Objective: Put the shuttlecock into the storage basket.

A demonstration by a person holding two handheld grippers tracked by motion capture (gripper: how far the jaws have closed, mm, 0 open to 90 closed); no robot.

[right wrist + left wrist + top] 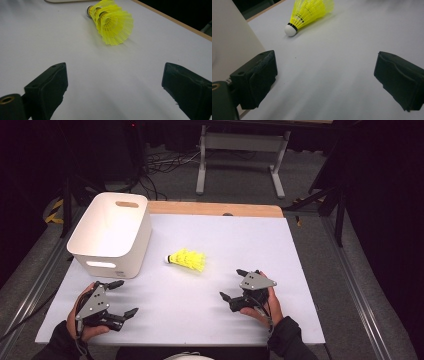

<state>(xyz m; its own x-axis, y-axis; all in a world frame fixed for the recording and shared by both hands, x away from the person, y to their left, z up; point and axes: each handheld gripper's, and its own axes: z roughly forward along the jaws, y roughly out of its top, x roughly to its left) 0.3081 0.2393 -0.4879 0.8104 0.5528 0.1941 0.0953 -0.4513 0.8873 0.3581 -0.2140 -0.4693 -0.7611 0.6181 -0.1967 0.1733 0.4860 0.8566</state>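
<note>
Lying on its side near the middle of the white worktop (240, 245), the yellow shuttlecock (187, 259) points its white cork tip toward the white bin (111, 234) and its feathered skirt the other way. We see it just beside the bin, not touching it, and well apart from both tools.

We hold the left tool (123, 299) low over the near left part of the worktop, close in front of the bin, its jaws spread wide with nothing between them. In the left gripper view the shuttlecock (308, 13) sits ahead past the gap, cork nearest us, with the bin wall (229, 42) at the left.

We hold the right tool (232, 284) over the near right part, its jaws likewise wide apart and empty. In the right gripper view the shuttlecock (112, 21) lies ahead with its open skirt turned toward us.
</note>
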